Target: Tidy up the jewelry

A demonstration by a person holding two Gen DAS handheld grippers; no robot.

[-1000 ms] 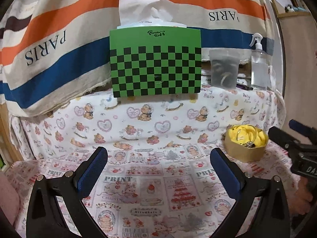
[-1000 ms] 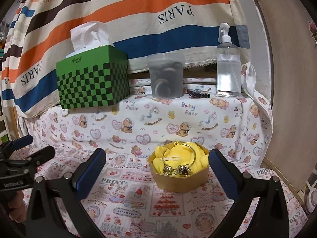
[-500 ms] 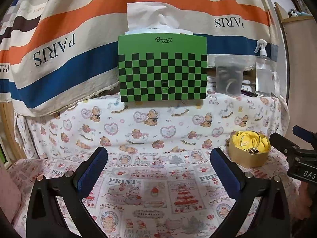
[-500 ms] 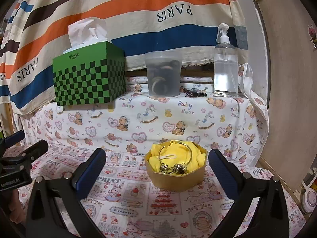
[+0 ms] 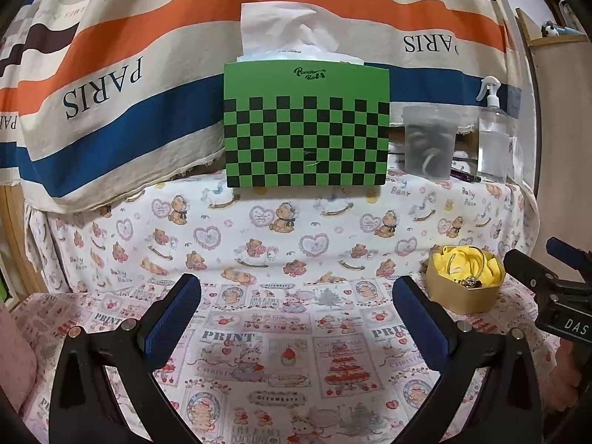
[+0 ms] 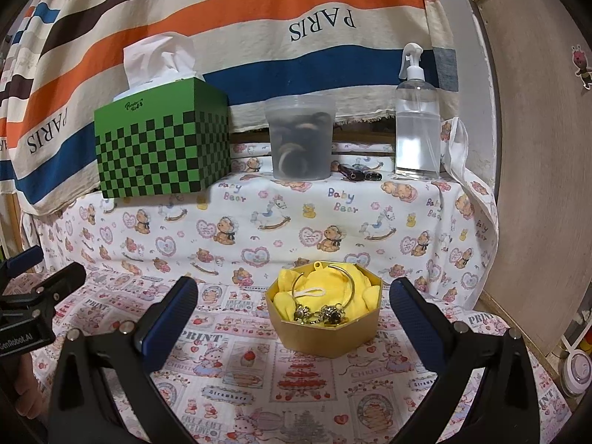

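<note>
Gold hexagonal box holding bracelet, dead ahead between spread right gripper fingers; left gripper, also spread, farther off

"PARIS" printed on striped cloth at twelve o'clock; "Baby Bear" on teddy-print cover; "PRINT", "CHRISTMAS", "Strawberry" on patterned mat at six o'clock.

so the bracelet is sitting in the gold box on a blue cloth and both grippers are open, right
Not quite: the cloth under the bracelet is yellow, not blue, as the right wrist view shows. The rest holds: the bracelet lies in the gold box, and the left gripper and right gripper are both open.
</note>
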